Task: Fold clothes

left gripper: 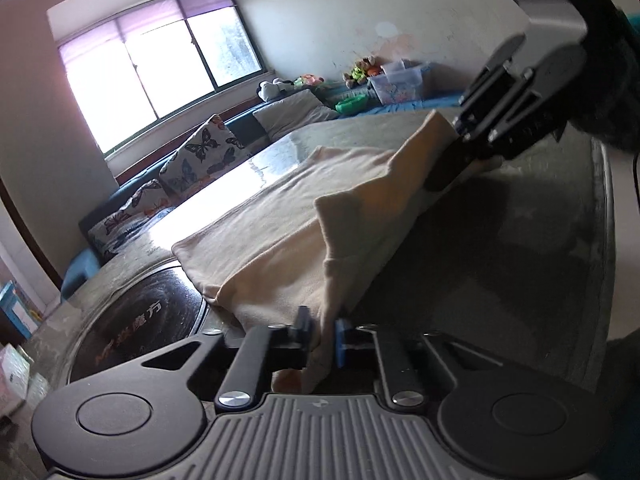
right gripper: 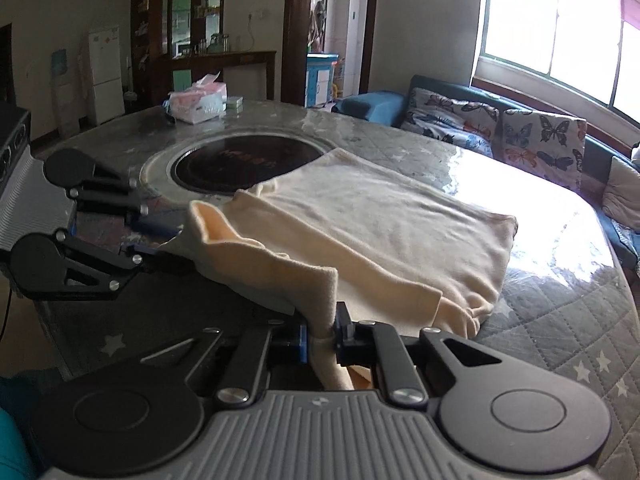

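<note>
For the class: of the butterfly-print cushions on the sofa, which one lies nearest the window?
The upright butterfly cushion, farthest along the sofa beside the grey cushion; the others lie farther from the window.

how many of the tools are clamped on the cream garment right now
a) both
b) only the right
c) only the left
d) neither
a) both: the left tool pinches one lifted part of the cream garment near its edge, and the right tool pinches another, with the rest lying on the table.

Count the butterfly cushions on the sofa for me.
3 in the right wrist view: one nearest the doorway, one mid-sofa, a flatter one lying below them. Others may be out of frame.
</note>
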A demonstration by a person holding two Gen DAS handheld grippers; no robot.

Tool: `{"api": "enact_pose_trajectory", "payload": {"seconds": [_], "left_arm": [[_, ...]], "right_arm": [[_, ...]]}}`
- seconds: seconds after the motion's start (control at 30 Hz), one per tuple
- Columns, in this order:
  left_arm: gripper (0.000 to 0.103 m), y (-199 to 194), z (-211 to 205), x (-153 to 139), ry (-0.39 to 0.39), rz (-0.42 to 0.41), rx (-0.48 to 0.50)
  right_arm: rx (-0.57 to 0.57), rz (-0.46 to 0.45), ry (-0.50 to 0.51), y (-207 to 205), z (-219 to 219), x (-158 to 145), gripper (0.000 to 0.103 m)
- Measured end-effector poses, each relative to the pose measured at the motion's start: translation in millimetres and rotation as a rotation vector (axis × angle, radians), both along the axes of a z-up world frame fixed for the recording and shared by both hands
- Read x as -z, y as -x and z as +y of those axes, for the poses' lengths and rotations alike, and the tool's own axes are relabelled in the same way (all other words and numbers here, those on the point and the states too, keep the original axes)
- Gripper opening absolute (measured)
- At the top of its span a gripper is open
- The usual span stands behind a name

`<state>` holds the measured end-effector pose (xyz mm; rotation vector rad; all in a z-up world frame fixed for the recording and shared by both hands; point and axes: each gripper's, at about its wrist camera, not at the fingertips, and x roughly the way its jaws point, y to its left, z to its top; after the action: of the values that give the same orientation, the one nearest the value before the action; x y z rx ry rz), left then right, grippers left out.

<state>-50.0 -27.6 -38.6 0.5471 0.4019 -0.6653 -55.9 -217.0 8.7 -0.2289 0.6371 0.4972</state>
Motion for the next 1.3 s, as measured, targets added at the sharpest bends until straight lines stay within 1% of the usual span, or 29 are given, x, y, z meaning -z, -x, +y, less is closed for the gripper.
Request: {"api": "enact_pose_trajectory", "payload": {"seconds": [0.23, 0.4, 0.53, 0.63, 0.7, 0.77, 0.83, 0.97, 1.13, 1.23, 1.3], "left_arm": [[0.006, 19, 17, -27, 0.100, 0.019, -0.003], [0.006, 57, 31, -44, 0.135, 0.048, 0.015], [0.006, 81, 42, -58, 0.191, 0.072, 0.010], [0.006, 82, 43, -62, 0.206, 0.083, -0.001], [0.006, 74, 41, -63, 0.206, 0.077, -0.016], [0.006, 65, 41, -66, 0.222, 0.078, -0.035], [0.006, 49, 39, -70, 0.225, 0.067, -0.053], [0.006, 6, 37, -79, 0.232, 0.054, -0.085], [0.006, -59, 24, -77, 0.195, 0.046, -0.142], [0.006, -93, 14, -67, 0.172, 0.065, -0.177], [0.006, -115, 8, -58, 0.156, 0.082, -0.200]], "right_arm": [[-0.022, -0.039, -0.011, 16, 0, -16, 0.010], [-0.084, -0.048, -0.008, 45, 1, -33, 0.010], [-0.131, -0.060, 0.005, 68, 4, -45, 0.010], [-0.134, -0.068, 0.013, 64, 8, -50, 0.010], [-0.135, -0.074, 0.019, 60, 10, -52, 0.010], [-0.136, -0.079, 0.025, 55, 13, -55, 0.010], [-0.136, -0.085, 0.030, 48, 15, -58, 0.009], [-0.125, -0.099, 0.042, 16, 17, -64, 0.010], [-0.109, -0.094, 0.076, -43, 23, -63, 0.010], [-0.092, -0.068, 0.103, -81, 27, -57, 0.010], [-0.069, -0.031, 0.117, -104, 30, -45, 0.010]]}}
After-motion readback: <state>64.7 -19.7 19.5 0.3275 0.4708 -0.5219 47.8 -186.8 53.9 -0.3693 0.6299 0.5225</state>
